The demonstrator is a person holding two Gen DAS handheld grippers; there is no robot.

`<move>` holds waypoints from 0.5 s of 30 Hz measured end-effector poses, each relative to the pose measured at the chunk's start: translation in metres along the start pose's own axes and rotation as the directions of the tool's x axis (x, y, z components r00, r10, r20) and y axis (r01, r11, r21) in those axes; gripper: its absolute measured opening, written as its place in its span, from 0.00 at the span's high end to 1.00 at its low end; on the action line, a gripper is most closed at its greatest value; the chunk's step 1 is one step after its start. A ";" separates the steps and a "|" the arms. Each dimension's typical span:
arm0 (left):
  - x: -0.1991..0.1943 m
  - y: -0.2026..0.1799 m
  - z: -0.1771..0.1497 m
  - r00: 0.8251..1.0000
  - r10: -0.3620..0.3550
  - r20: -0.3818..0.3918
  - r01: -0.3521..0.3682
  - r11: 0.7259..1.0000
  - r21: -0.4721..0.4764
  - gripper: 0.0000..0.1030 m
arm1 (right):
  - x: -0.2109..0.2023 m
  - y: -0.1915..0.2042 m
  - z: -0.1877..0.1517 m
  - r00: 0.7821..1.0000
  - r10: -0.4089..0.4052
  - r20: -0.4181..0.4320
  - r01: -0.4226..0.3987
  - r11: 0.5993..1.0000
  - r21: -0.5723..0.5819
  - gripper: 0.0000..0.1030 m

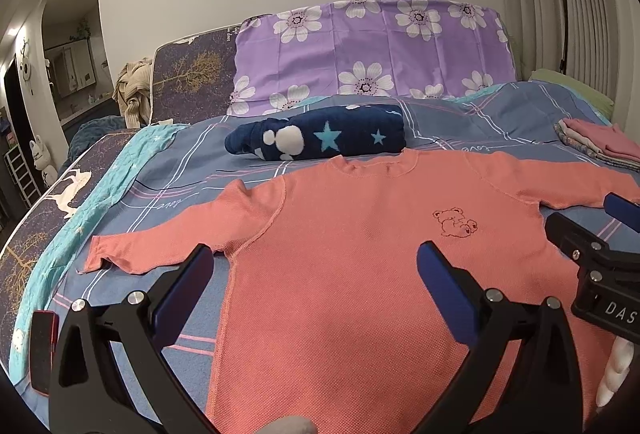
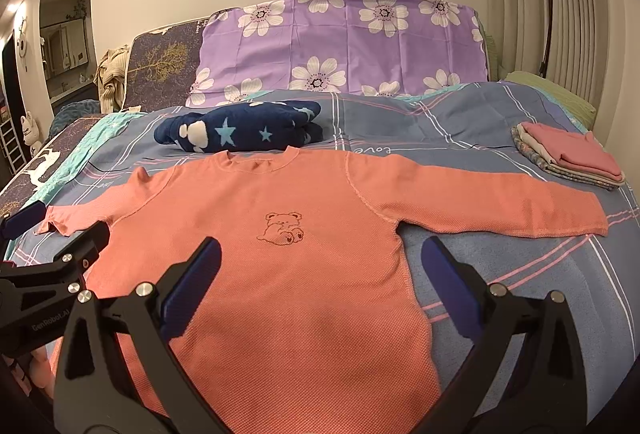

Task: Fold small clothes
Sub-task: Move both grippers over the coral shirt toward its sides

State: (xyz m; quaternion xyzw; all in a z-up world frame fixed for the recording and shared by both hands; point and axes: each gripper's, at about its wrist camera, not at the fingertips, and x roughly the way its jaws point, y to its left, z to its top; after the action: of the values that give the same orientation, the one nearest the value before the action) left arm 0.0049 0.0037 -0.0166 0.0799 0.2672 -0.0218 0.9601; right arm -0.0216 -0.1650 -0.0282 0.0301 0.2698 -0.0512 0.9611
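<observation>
A salmon-pink long-sleeved child's shirt [image 1: 360, 254] with a small bear outline on the chest lies flat, face up, sleeves spread, on the blue checked bedsheet [image 1: 460, 130]; it also shows in the right wrist view [image 2: 288, 266]. My left gripper [image 1: 314, 266] is open and empty, hovering over the shirt's lower left side near the left armpit. My right gripper [image 2: 320, 258] is open and empty, above the shirt's lower right side; its right finger is over bare sheet. Each gripper shows at the edge of the other's view.
A rolled navy star blanket [image 1: 320, 134] lies just behind the shirt's collar. A stack of folded clothes [image 2: 568, 154] sits at the right. A purple flowered pillow [image 2: 344, 42] stands at the headboard. A dark phone-like object [image 1: 42, 350] lies at the bed's left edge.
</observation>
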 end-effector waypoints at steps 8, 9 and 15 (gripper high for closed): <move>-0.001 0.002 -0.002 1.000 -0.011 -0.003 0.011 1.000 0.005 0.01 | -0.002 0.002 0.001 1.000 0.001 0.002 -0.001 1.000 -0.003 0.02; -0.001 0.002 -0.002 1.000 -0.011 -0.001 0.011 1.000 0.005 0.01 | -0.002 0.002 0.001 1.000 0.001 0.003 -0.001 1.000 -0.004 0.02; -0.003 0.002 -0.002 1.000 -0.010 0.008 0.010 1.000 0.001 0.01 | -0.003 0.001 0.001 1.000 0.000 0.003 0.000 1.000 -0.004 0.02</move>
State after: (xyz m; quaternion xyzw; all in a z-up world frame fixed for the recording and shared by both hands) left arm 0.0012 0.0061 -0.0164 0.0790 0.2635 -0.0273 0.9610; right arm -0.0232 -0.1636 -0.0260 0.0281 0.2687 -0.0505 0.9615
